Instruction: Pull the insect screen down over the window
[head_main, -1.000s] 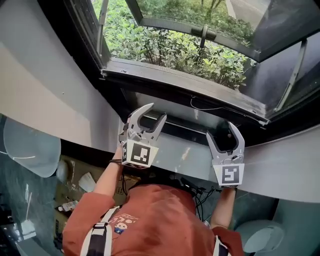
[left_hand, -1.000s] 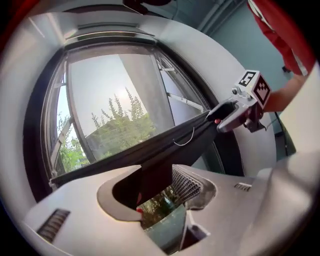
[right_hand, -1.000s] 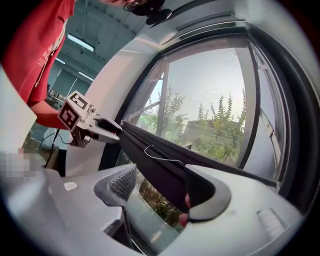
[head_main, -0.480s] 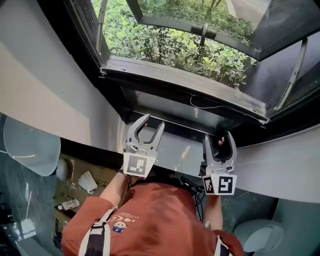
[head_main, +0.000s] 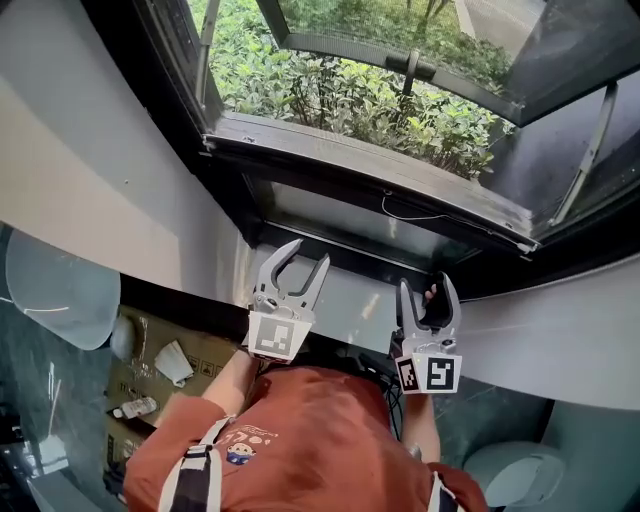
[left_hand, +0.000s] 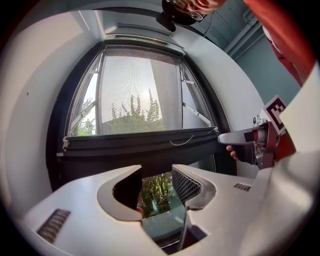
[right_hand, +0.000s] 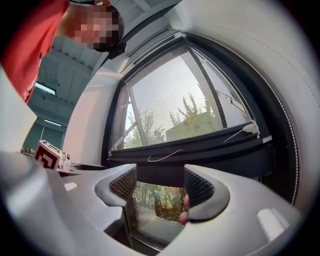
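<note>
Insect screen (left_hand: 135, 85) is partway down: the mesh covers the upper window and its dark bottom bar (left_hand: 140, 146) sits above an uncovered strip where shrubs (head_main: 330, 95) show. Left gripper (left_hand: 156, 177): jaws wide apart, empty, below the bar and clear of it. Right gripper (right_hand: 160, 181): jaws apart too, nothing clamped; the bar sits just over the tips, contact unclear. My read: the step in hand is getting a hold on the bar. Bite it at both sides, level, and stay off the thin cord (left_hand: 181, 142) looped on it. Then pull evenly so it doesn't rack in the window frame (left_hand: 75, 110). Containers: a cardboard box (head_main: 135, 375) on the floor (head_main: 40, 420) holds a crumpled white item (head_main: 175, 363) and a small bottle (head_main: 132, 409); anything else is too small to tell.
</note>
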